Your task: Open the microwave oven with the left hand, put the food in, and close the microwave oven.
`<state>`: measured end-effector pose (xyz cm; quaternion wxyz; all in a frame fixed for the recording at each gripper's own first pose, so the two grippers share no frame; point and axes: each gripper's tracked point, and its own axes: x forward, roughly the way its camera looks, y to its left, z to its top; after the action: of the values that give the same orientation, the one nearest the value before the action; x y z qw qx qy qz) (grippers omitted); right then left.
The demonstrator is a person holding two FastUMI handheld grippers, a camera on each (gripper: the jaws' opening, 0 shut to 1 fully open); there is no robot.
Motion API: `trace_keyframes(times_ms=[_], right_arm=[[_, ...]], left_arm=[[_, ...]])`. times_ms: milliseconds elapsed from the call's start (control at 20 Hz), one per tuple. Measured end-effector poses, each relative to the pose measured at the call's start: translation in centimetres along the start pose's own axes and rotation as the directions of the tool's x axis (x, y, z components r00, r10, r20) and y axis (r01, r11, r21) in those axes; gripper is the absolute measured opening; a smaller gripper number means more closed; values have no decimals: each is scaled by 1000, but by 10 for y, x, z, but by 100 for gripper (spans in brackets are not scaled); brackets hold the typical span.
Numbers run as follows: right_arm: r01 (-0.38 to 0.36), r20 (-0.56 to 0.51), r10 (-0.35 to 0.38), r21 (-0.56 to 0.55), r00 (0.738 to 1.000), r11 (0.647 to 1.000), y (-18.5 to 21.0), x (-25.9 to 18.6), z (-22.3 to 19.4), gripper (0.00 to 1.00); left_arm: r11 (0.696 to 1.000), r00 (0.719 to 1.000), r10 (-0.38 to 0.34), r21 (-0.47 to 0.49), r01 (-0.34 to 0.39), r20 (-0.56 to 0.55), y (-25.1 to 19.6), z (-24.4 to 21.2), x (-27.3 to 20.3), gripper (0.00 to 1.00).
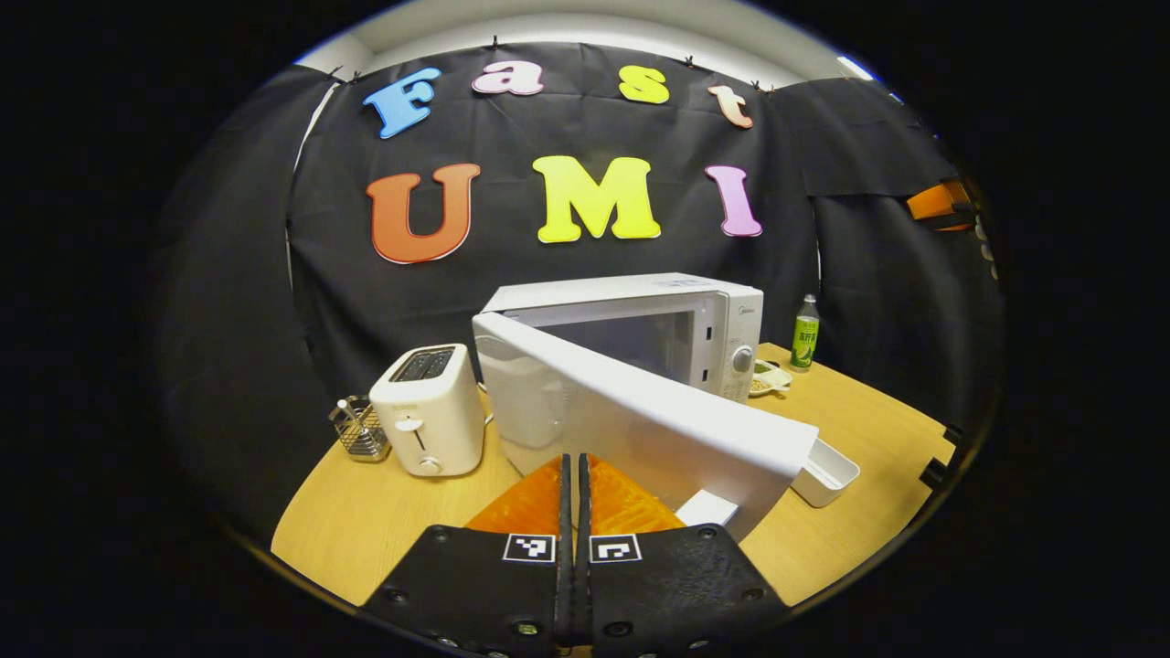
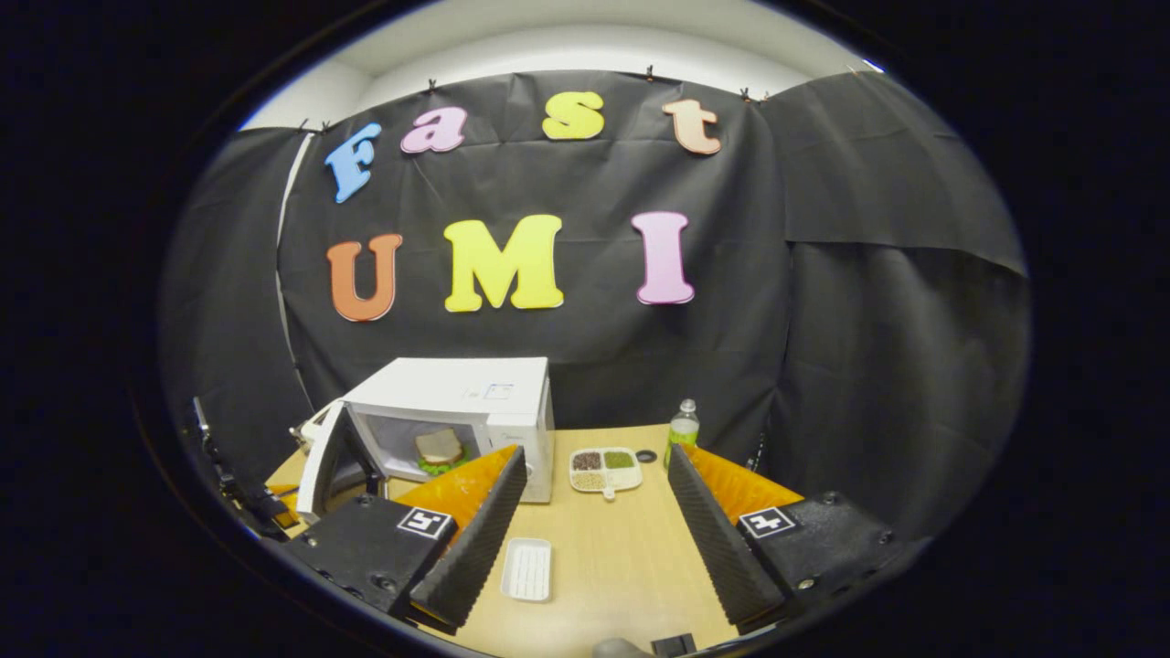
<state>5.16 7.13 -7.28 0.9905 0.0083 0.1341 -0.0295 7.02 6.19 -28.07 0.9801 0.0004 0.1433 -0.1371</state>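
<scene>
The white microwave (image 1: 640, 291) stands on the wooden table with its door (image 1: 640, 411) swung half open across the cavity. My left gripper (image 1: 574, 459) is shut with nothing between its fingers, and its tips are right against the door's outer face. In the right gripper view the microwave (image 2: 475, 388) sits at the left with the door (image 2: 320, 466) standing out. A sandwich (image 2: 440, 446) on something green lies inside the cavity. My right gripper (image 2: 596, 450) hangs open and empty above the table, to the right of the microwave.
A white toaster (image 1: 430, 411) and a wire basket (image 1: 358, 429) stand left of the microwave. A long white tray (image 2: 527, 568) lies on the table (image 2: 612, 567) in front. A divided dish of grains (image 2: 603, 468) and a green-labelled bottle (image 2: 681, 428) stand to the right.
</scene>
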Motion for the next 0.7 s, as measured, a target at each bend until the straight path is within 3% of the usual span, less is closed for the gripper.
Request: trace_keyframes(times_ms=[700], right_arm=[[7,-3,-7,4,1000,1000,-46,4,0,99]], left_arm=[[993,993,-118,23,118,2,-92,12,58,0]])
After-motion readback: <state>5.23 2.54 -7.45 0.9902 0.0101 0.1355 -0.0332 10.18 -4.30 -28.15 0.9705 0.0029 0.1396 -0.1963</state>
